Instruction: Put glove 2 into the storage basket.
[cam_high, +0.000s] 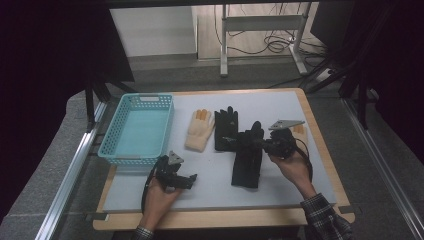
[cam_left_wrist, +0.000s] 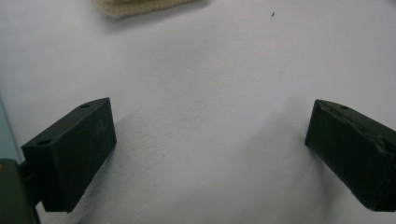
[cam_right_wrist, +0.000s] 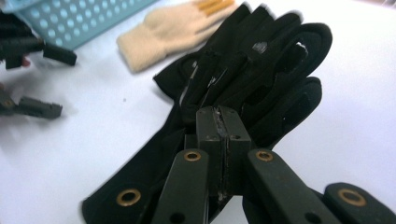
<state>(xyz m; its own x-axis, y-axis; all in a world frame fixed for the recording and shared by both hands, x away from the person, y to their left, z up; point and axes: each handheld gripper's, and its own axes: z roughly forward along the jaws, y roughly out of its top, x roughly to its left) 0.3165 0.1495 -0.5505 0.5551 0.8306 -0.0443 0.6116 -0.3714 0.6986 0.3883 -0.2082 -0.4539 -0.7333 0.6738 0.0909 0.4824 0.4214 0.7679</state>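
A long black glove (cam_high: 247, 167) lies on the white tabletop right of centre, and my right gripper (cam_high: 230, 140) reaches over it from the right. In the right gripper view the right gripper (cam_right_wrist: 219, 123) has its jaws pressed together, pinching the fabric of this black glove (cam_right_wrist: 140, 163), whose fingers bunch up beyond the tips. A second black glove (cam_high: 226, 127) lies flat beside a cream glove (cam_high: 200, 131) with orange fingertips. My left gripper (cam_high: 192, 178) rests low near the front left, open over bare table (cam_left_wrist: 210, 135).
A light blue mesh basket (cam_high: 112, 150) stands at the left of the table, with nothing in it. Another cream glove (cam_high: 300, 131) peeks out behind the right gripper near the right edge. The cream glove's cuff (cam_left_wrist: 140, 7) lies just beyond the left gripper.
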